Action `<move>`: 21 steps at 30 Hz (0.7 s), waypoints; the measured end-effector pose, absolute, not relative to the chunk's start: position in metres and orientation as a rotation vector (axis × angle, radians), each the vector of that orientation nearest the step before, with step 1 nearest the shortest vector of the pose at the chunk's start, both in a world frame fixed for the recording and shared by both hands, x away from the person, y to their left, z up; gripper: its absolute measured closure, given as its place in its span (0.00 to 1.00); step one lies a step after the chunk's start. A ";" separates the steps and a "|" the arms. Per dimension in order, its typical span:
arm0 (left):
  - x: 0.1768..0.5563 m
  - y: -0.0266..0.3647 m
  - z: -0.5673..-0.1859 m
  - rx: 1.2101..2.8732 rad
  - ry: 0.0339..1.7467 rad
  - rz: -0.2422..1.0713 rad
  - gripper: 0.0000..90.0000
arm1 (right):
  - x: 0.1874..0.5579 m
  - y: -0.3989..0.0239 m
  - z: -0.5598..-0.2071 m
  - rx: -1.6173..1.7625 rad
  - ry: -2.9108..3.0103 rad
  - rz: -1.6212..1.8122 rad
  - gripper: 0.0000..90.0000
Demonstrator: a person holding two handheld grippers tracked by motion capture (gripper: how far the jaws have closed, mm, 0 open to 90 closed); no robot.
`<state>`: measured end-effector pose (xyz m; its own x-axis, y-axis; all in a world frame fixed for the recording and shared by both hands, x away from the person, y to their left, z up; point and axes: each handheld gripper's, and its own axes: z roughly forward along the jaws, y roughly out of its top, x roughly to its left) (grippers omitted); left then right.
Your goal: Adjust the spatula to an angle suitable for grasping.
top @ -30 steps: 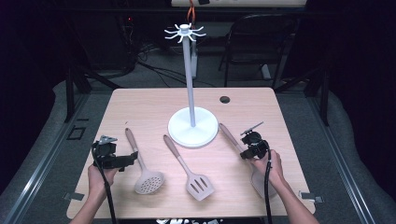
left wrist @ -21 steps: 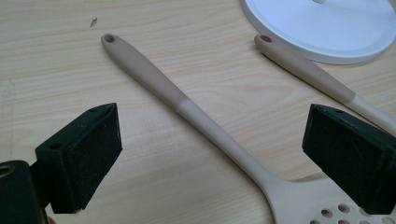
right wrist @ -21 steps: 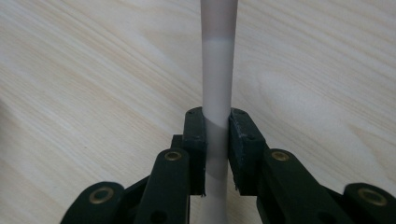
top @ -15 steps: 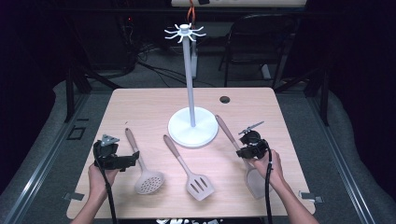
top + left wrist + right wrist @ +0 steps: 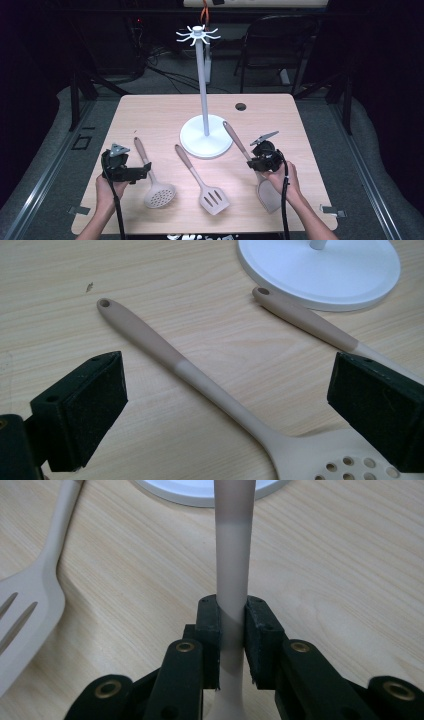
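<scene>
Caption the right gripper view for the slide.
Right gripper clamped on the solid spatula's handle, white stand base ahead, slotted spatula at left.

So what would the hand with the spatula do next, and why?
Probably lift the solid spatula higher, toward the hooks on the white stand. The right gripper has its fingers clamped on the handle, whose tip already slants up over the stand's base. The left gripper is open above the skimmer, holding nothing.

This is looking like a test lab, not a home: a wooden bench is standing in a dark room, with cables lying on the floor and an empty chair waiting behind.
</scene>
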<state>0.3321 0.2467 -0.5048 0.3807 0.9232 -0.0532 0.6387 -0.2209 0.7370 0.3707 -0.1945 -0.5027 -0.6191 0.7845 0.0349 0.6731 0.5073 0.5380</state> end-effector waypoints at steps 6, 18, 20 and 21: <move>0.332 0.244 -0.504 1.953 1.333 0.523 0.02 | 0.368 -0.191 -0.499 1.210 2.538 0.784 0.87; 0.333 0.243 -0.503 1.937 1.329 0.505 0.02 | 0.368 -0.184 -0.495 1.178 2.521 0.833 0.87; 0.333 0.242 -0.502 1.936 1.322 0.500 0.02 | 0.368 -0.182 -0.495 1.174 2.521 0.835 0.87; 0.333 0.242 -0.502 1.937 1.317 0.498 0.02 | 0.368 -0.182 -0.495 1.174 2.521 0.835 0.87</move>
<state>0.3333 0.2416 -0.5017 0.4005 0.9126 -0.0820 0.6300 -0.2092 0.7479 0.3676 -0.1821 -0.4951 -0.6497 0.7598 0.0245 0.6242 0.5147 0.5878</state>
